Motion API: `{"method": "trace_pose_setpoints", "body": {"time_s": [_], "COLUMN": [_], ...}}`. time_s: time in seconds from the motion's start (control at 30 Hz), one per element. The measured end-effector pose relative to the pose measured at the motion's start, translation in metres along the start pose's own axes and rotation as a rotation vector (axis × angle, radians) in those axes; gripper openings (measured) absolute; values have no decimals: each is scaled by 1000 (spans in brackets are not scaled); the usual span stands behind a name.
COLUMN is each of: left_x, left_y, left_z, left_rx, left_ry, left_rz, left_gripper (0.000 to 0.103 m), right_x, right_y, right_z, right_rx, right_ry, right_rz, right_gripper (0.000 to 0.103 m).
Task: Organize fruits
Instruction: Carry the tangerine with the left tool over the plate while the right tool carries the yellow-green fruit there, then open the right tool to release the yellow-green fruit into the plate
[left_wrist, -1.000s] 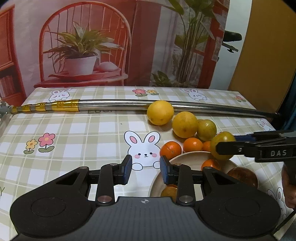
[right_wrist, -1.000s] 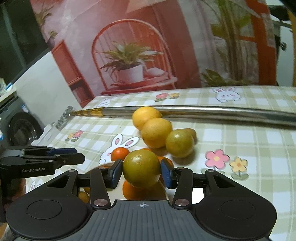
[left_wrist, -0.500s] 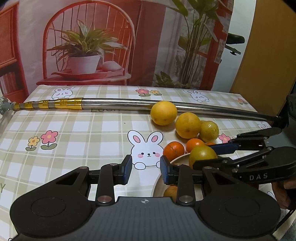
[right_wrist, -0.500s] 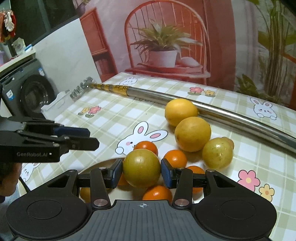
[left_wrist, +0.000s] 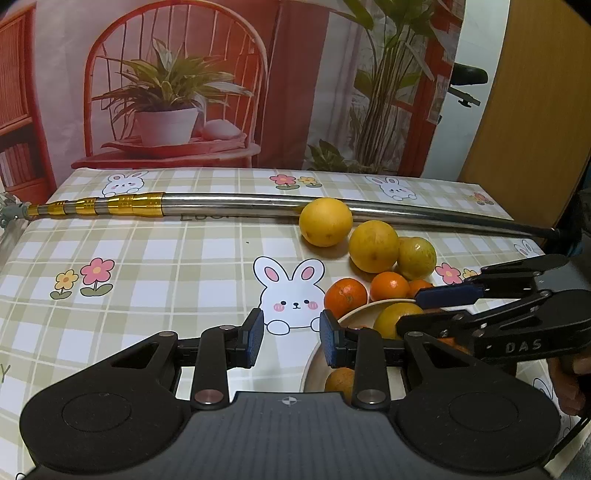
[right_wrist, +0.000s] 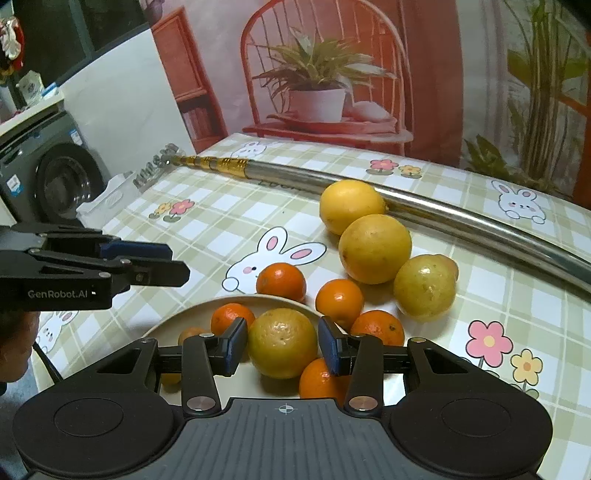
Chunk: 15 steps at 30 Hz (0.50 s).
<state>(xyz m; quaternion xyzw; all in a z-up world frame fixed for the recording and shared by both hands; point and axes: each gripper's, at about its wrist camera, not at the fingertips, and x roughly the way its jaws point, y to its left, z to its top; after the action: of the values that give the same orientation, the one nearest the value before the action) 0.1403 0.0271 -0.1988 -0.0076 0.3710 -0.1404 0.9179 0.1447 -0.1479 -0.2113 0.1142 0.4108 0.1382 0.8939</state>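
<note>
Here the right hand-held gripper (right_wrist: 282, 345) is seen over the beige plate (right_wrist: 173, 325), its blue pads set against the sides of a yellow-green orange (right_wrist: 282, 343) that sits among small tangerines (right_wrist: 232, 319) on the plate. The left hand-held gripper (left_wrist: 291, 338) is held narrowly parted with nothing between its fingers, above the table (left_wrist: 166, 266) beside the plate. Three larger yellow fruits (right_wrist: 375, 248) are lined up against a metal pole (right_wrist: 461, 218).
</note>
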Motion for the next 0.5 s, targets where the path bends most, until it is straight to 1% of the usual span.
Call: {"method": "trace_pose_setpoints", "body": {"time_s": [0.13,0.3,0.4,0.5], "left_x": [0,-2,-4,-4], "left_y": [2,4,4,4], "left_z": [1,7,14,20], "left_rx": [-6,-1,13,5], "left_ry": [-6,-27,-38,-42], "left_rz": [-1,19,33,20], "left_gripper": [35,35,35,35], "right_x": [-10,-26,-37,-46], "right_y": [-5,-18,-29,-42], "right_z": [0,-1,0,2], "right_rx": [19,63,89,120], "right_ry": [-37,-90,-131,-169], "right_rz": [-5,-45,-82,-134], "right_gripper": [40,40,40,40]}}
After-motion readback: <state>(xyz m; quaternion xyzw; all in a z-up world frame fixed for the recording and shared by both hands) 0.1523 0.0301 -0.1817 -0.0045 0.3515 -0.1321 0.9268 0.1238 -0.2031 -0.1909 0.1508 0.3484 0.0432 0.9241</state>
